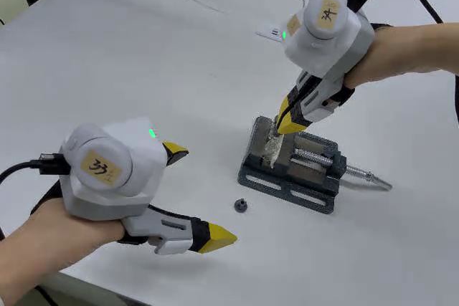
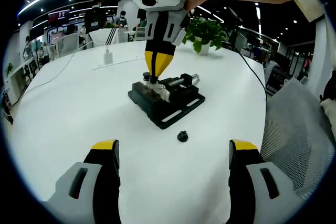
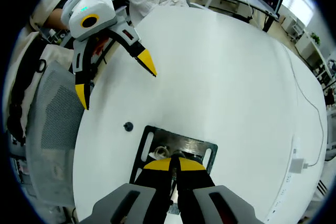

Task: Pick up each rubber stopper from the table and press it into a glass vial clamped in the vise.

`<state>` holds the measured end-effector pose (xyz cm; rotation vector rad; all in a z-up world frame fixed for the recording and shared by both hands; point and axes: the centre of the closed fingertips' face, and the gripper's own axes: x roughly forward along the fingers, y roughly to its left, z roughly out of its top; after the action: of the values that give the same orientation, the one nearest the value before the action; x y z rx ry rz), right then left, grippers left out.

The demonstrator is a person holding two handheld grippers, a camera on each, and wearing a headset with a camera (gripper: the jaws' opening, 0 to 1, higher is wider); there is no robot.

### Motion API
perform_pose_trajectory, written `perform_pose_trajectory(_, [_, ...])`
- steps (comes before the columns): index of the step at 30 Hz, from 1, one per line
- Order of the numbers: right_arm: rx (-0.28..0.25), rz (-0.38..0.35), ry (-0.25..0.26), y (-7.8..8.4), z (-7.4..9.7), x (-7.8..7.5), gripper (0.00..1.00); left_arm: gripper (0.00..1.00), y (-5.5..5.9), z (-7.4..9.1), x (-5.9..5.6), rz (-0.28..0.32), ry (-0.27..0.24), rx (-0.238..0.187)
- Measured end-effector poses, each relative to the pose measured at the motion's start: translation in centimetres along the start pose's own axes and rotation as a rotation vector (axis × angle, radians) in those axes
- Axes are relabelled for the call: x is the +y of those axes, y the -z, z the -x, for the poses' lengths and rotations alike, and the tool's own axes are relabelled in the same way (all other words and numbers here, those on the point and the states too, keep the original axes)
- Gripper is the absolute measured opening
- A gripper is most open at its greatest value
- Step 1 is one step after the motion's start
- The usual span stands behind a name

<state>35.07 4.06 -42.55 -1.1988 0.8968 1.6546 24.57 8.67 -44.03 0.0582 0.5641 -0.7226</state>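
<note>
Stopper (image 1: 241, 206) loose on table (image 1: 143, 55), just fwd of left gripper (image 1: 206, 193), the nearer arm, jaws wide apart. Right gripper (image 1: 285, 125) jaws together, tips down on vial (image 1: 272, 147) in vise (image 1: 308, 177); stopper pinched? can't tell.

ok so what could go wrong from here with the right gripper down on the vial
The right gripper meets the glass vial on a slant, jaws shut at its mouth; a sideways push could crack the glass or tip it in the vise.
The loose stopper is small and lies free beside the vise; the open left gripper might nudge it away rather than pinch it.
</note>
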Motion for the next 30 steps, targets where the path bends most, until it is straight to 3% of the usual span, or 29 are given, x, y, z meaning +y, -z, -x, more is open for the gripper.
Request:
perform_pose_trajectory(10, [0.014,0.026,0.013,-0.08,0.05,-0.07,0.00,0.84,0.01,-0.01,0.05,0.001,0.002,0.000])
perform_pose_trajectory(18, [0.003,-0.005,0.000,0.22,0.02,-0.46,0.00,0.84,0.13,-0.22,-0.17,0.005,0.008,0.002])
perform_pose_trajectory(30, [0.013,0.035,0.008,0.16,-0.21,-0.34,0.01,0.83,0.31,-0.44,-0.20,0.012,0.015,0.004])
